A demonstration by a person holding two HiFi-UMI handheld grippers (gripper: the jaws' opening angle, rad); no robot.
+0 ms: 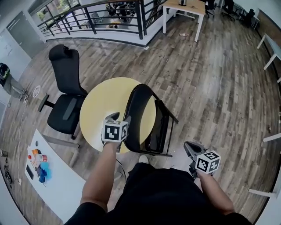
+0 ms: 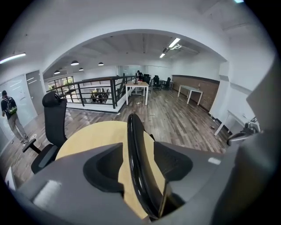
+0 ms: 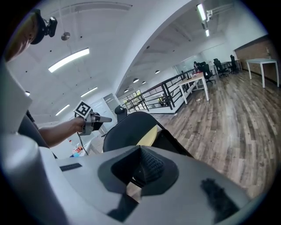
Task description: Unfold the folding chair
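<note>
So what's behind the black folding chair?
A round yellow table stands right behind the folding chair. The chair's backrest covers part of the tabletop, so whatever might lie on that part cannot be seen. Farther left stands a black office chair.

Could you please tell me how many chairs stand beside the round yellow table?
2: the black folding chair at the right side of the table, and the black office chair at its left. More chairs by the far desks are too small to count.
</note>
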